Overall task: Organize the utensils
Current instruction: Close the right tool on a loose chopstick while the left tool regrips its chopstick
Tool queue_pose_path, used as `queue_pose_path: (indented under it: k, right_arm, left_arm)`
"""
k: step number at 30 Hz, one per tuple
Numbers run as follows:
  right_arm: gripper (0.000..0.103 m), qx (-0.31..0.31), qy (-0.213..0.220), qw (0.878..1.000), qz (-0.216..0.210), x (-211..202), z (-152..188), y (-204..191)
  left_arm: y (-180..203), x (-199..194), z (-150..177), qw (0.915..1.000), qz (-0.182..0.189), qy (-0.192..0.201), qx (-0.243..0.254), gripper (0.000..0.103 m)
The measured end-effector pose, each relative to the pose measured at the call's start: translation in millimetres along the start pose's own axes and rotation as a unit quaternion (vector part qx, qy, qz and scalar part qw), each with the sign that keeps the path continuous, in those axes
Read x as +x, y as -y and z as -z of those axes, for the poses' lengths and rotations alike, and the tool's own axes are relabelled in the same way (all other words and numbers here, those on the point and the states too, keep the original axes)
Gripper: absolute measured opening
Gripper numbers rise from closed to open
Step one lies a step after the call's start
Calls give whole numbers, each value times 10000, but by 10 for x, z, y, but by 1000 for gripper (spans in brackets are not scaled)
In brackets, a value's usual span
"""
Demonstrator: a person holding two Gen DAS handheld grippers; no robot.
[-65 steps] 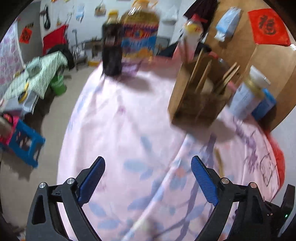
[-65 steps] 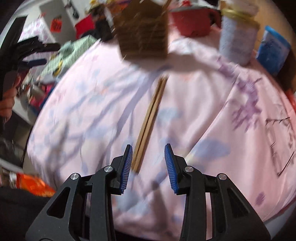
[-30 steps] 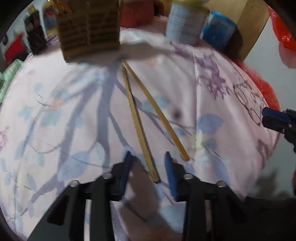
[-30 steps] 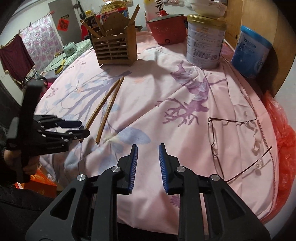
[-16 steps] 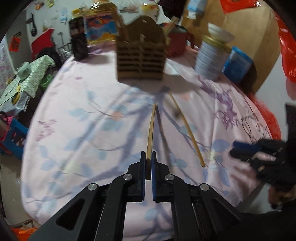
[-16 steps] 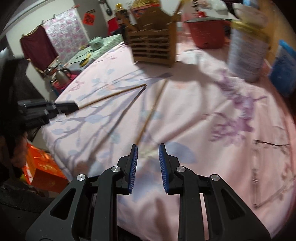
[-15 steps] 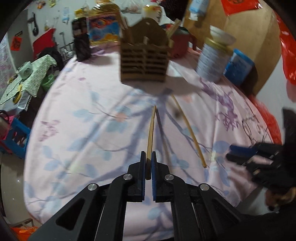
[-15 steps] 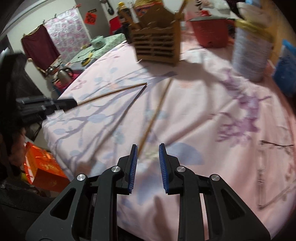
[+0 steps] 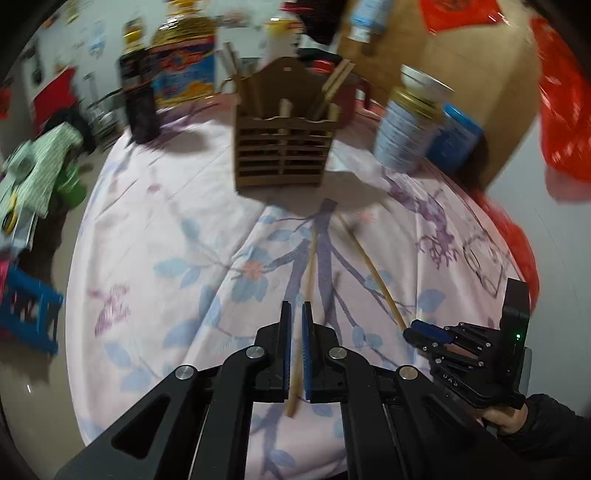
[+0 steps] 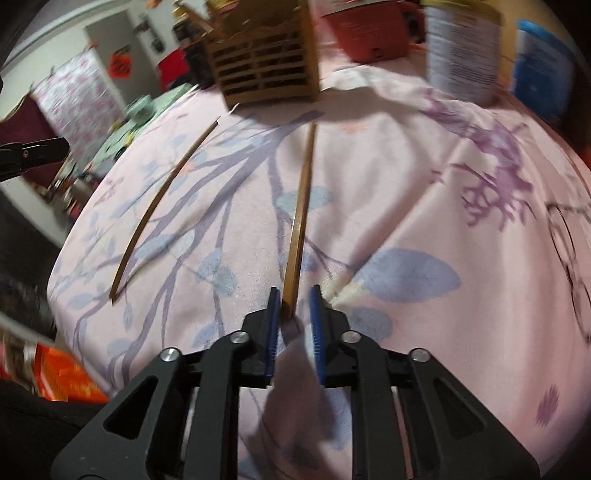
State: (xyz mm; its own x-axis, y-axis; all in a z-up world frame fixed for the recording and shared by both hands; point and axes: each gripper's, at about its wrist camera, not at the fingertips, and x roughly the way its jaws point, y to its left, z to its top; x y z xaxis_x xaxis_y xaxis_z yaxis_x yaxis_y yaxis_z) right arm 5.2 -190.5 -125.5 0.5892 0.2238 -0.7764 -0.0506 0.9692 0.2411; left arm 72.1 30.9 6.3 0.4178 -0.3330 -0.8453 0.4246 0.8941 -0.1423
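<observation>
My left gripper is shut on a bamboo chopstick, which sticks out ahead toward the wooden utensil holder at the back of the table. Several sticks stand in the holder. A second chopstick lies on the pink floral cloth, also pointing at the holder. My right gripper straddles its near end; the jaws are closing and a small gap still shows beside the stick. In the left wrist view, the right gripper sits at that chopstick's near tip. The held chopstick appears at the left.
Behind the holder stand a dark sauce bottle, a big oil bottle and a red pot. A tin can and a blue tub are at the right. Spectacles lie near the table's right edge.
The left gripper has risen with its chopstick and drawn back from the holder. The right gripper has come down onto the second chopstick's near end, and its jaws have narrowed.
</observation>
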Motion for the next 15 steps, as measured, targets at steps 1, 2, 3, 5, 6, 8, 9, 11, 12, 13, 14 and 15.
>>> queue_pose_path:
  k: [1,2,3,5,6,8,9,11,12,13,14,15]
  right_arm:
    - [13,65,76,9998,155,-8,36,-39]
    - [12,111,149,9994,277,-5,57,-59]
    - [11,221,259,9986,413,-10,102,-99]
    - [7,507,437,9961,573,-26,175,-155]
    - [7,622,488,9952,578,-19,190,-167]
    - [7,788,598,9932,611,-34,251,-217]
    - [7,794,623,9928,650,-29,263,-243]
    - [7,829,660,9921,676,-31,281,-275]
    - [7,865,682,9916,676,-31,291,-283]
    - [7,915,713,9910,667,-26,292,-282]
    - [7,953,728,9907,647,-19,286,-276]
    - [7,996,721,9905,620,-12,279,-265]
  left_arm:
    - [5,31,-21,9998,52,-57,177,6]
    - [8,67,-29,9994,93,-123,302,6]
    - [4,107,-34,9989,129,-197,396,6]
    - [-6,218,-25,9973,231,-417,554,6]
    - [-9,280,-17,9962,260,-535,634,6]
    - [-14,362,-1,9947,240,-664,753,6]
    - [-17,392,4,9941,217,-708,798,8]
    - [-11,477,17,9921,208,-869,884,23]
    - [-11,498,22,9917,185,-888,908,35]
    - [0,521,35,9911,138,-894,977,38]
    - [3,536,37,9906,138,-902,1022,38]
    - [6,553,43,9900,146,-916,1061,39]
